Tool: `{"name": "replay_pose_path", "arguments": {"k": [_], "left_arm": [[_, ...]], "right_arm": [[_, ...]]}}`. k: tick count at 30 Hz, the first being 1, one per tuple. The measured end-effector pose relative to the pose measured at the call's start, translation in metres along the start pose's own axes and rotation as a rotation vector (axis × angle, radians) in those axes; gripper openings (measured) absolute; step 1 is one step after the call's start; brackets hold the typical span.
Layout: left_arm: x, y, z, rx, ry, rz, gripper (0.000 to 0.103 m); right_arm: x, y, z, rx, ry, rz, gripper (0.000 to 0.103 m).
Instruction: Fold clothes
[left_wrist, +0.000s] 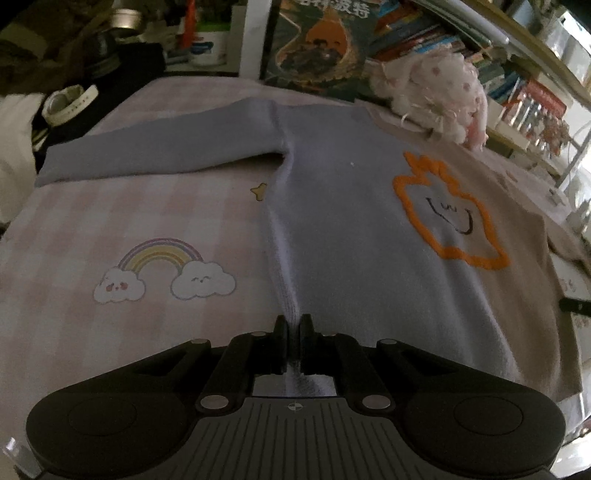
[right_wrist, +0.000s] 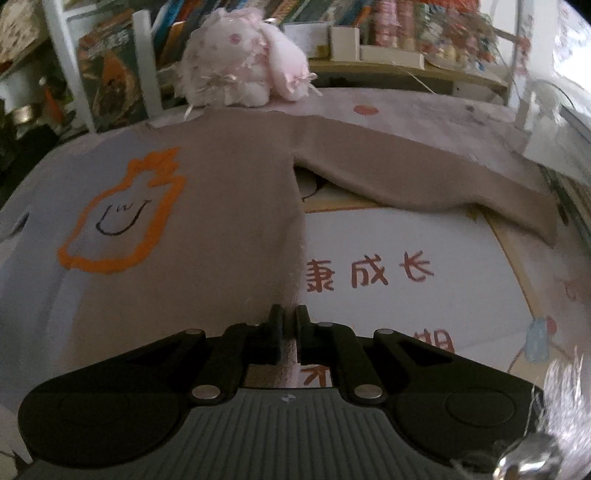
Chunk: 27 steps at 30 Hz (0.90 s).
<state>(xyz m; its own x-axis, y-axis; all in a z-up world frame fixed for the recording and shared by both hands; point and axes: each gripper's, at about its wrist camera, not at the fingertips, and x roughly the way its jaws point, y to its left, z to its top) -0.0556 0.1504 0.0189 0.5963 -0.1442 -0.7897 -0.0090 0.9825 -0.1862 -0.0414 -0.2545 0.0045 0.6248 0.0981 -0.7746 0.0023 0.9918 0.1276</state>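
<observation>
A sweater (left_wrist: 351, 221), lavender on one half and beige on the other, lies flat with an orange outlined figure (left_wrist: 447, 218) on its chest. My left gripper (left_wrist: 294, 328) is shut on the lavender side edge near the hem, and the cloth rises in a ridge into the jaws. The lavender sleeve (left_wrist: 147, 155) stretches out to the left. In the right wrist view, my right gripper (right_wrist: 290, 321) is shut on the beige edge of the sweater (right_wrist: 229, 192) near its lower corner. The beige sleeve (right_wrist: 424, 173) reaches out to the right.
The sweater lies on a pink checked sheet (left_wrist: 147, 229) with a rainbow print, and on a white cloth (right_wrist: 388, 240) with red characters. A fluffy pink plush toy (right_wrist: 243, 62) sits just past the collar. Bookshelves (left_wrist: 517, 85) and clutter stand behind it.
</observation>
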Motion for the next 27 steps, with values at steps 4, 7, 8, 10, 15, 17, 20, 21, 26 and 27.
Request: {"name": "replay_pose_path", "arguments": {"k": [4, 7, 8, 10, 15, 17, 20, 21, 26, 27], "left_arm": [[0.001, 0.001, 0.0, -0.013, -0.01, -0.006, 0.005], [0.002, 0.001, 0.002, -0.008, -0.018, -0.006, 0.005], [0.003, 0.001, 0.002, -0.009, -0.02, -0.007, 0.005], [0.003, 0.002, 0.001, -0.005, -0.023, -0.01, 0.005], [0.005, 0.004, 0.004, 0.005, -0.026, -0.027, 0.005], [0.007, 0.004, 0.006, 0.008, -0.027, -0.031, 0.005], [0.009, 0.001, 0.007, 0.028, -0.025, -0.031, 0.004], [0.008, 0.001, 0.007, 0.038, -0.026, -0.033, 0.005], [0.004, 0.007, 0.001, 0.04, -0.03, -0.06, 0.005], [0.004, 0.008, 0.001, 0.043, -0.031, -0.063, 0.005]], "right_arm": [[-0.007, 0.0, -0.008, 0.004, 0.008, 0.006, 0.01], [-0.015, 0.0, -0.014, 0.024, 0.04, 0.018, 0.019], [-0.018, 0.0, -0.016, 0.031, 0.047, 0.021, 0.022], [-0.022, 0.003, -0.021, 0.027, 0.05, 0.023, 0.022], [-0.026, 0.007, -0.024, 0.02, 0.03, 0.005, 0.007], [-0.026, 0.011, -0.024, 0.022, 0.023, -0.025, 0.007], [-0.026, 0.016, -0.025, 0.001, 0.02, -0.051, 0.007], [-0.026, 0.018, -0.025, -0.01, 0.02, -0.056, 0.007], [-0.026, 0.019, -0.026, 0.005, 0.019, -0.072, 0.008], [-0.026, 0.021, -0.027, 0.001, 0.016, -0.08, 0.008]]}}
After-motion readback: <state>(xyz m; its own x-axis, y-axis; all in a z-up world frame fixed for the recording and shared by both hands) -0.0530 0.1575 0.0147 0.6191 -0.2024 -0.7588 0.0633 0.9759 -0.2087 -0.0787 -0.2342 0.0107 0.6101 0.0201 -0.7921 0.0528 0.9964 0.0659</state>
